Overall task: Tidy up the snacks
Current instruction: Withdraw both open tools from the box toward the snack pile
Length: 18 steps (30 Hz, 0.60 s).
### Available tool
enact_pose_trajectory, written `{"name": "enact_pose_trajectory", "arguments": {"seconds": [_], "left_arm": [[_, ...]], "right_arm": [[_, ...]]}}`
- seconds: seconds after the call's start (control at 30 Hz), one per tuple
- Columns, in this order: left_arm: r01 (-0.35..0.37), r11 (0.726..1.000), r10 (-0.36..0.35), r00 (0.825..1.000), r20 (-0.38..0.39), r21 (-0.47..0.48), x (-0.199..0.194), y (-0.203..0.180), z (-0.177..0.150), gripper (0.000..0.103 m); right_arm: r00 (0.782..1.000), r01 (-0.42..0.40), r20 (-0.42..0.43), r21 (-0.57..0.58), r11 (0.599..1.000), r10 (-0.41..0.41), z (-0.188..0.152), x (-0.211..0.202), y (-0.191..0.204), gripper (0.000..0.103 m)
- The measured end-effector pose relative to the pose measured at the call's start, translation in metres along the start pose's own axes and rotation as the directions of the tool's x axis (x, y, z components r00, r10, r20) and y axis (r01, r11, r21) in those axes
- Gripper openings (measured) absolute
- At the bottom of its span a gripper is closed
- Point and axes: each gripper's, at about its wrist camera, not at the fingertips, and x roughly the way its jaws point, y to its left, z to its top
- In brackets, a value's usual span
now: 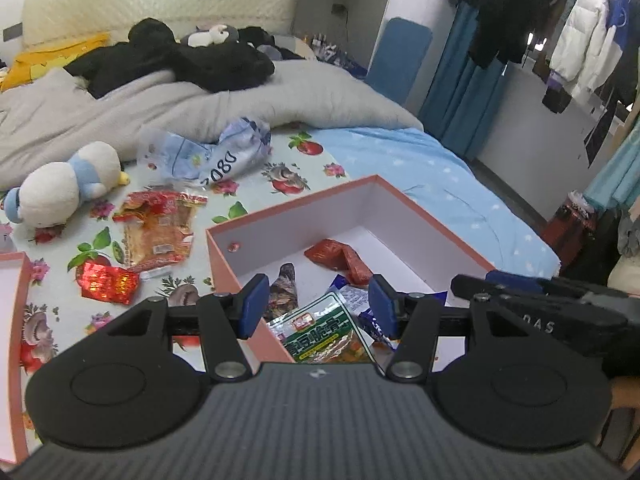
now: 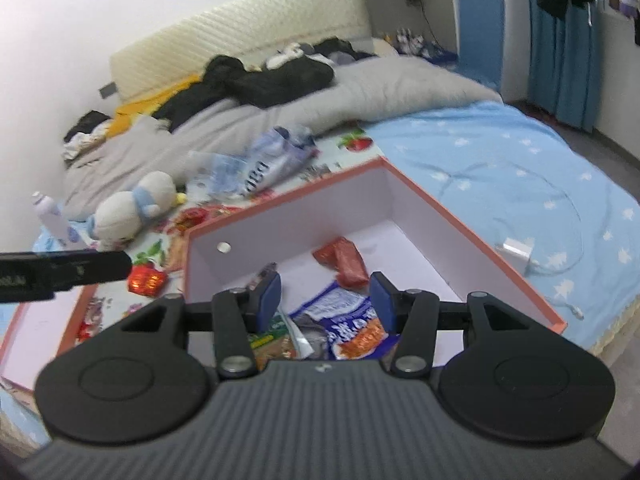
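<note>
Pink-rimmed and white inside, the open cardboard box (image 1: pixel 294 212) rests on the floral bedsheet (image 1: pixel 256 190), and both my grippers hang over its near end. My left gripper (image 1: pixel 318 306) has its blue pads (image 1: pixel 253 307) spread wide, with nothing between them; below it lie a green snack packet (image 1: pixel 324 332) and a dark wrapped snack (image 1: pixel 284 290) on the box floor. My right gripper (image 2: pixel 326 302) is likewise spread wide and empty, above a blue-and-white snack packet (image 2: pixel 344 322). A red snack packet (image 1: pixel 340 258) lies farther in, near the middle of the box floor. Outside the box, to its left on the sheet: a large orange snack packet (image 1: pixel 158 230), a shiny red foil packet (image 1: pixel 106 282) just in front of it, and a crumpled blue-and-white plastic bag (image 1: pixel 212 154) near the grey duvet (image 1: pixel 120 108). A white-and-blue plush toy (image 1: pixel 64 184) lies on its side beside the orange packet. The box lid (image 1: pixel 16 300), pink-edged, sits at far left. A white charger with its cable (image 2: pixel 518 250) lies on the light blue star-printed sheet (image 2: pixel 500 160), just right of the box.
</note>
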Motion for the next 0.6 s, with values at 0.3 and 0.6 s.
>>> {"name": "enact_pose_trajectory", "arguments": {"seconds": [0.3,0.6], "left_arm": [[-0.019,0.999,0.024,0.994,0.107,-0.048,-0.057,0.014,-0.01,0.061],[-0.061,0.994,0.073,0.987,0.144,-0.086,-0.093,0.035,-0.042,0.061]], "right_arm": [[0.994,-0.07,0.08,-0.063,0.996,0.075,0.002,-0.035,0.034,0.052],[0.987,-0.128,0.082,-0.115,0.985,0.138,-0.02,-0.049,0.068,0.052]]}}
